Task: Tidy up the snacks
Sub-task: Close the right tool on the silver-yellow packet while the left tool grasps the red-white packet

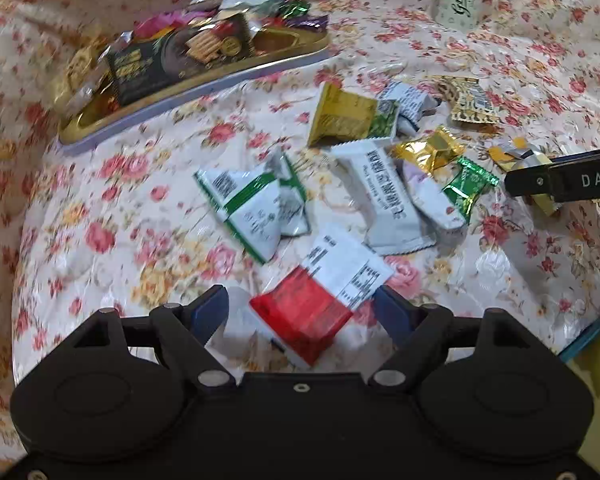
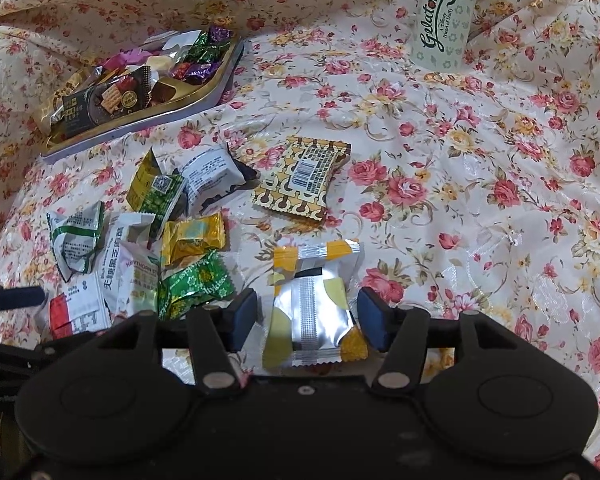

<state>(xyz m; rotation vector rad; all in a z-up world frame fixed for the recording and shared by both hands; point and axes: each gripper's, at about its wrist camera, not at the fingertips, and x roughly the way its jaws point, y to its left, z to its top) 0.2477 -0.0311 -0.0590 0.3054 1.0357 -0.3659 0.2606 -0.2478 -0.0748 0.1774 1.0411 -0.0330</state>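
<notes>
Several loose snack packets lie on a floral cloth. My left gripper (image 1: pixel 302 312) is open, its blue pads on either side of a red-and-white packet (image 1: pixel 316 308) that lies on the cloth. My right gripper (image 2: pixel 308 322) is open around a silver-and-yellow packet (image 2: pixel 312 304). A gold tray (image 1: pixel 284 60) at the far left holds several wrapped snacks; it also shows in the right wrist view (image 2: pixel 204 98). The right gripper's finger (image 1: pixel 560 180) shows at the right edge of the left wrist view.
A white-green packet (image 1: pixel 252 208), a yellow-green packet (image 1: pixel 348 118), a white bar (image 1: pixel 388 200), a green candy (image 1: pixel 468 184) and a gold candy (image 1: pixel 428 152) lie mid-cloth. A brown patterned packet (image 2: pixel 300 176) lies apart. A pale Gelatoni cup (image 2: pixel 444 16) stands at the back.
</notes>
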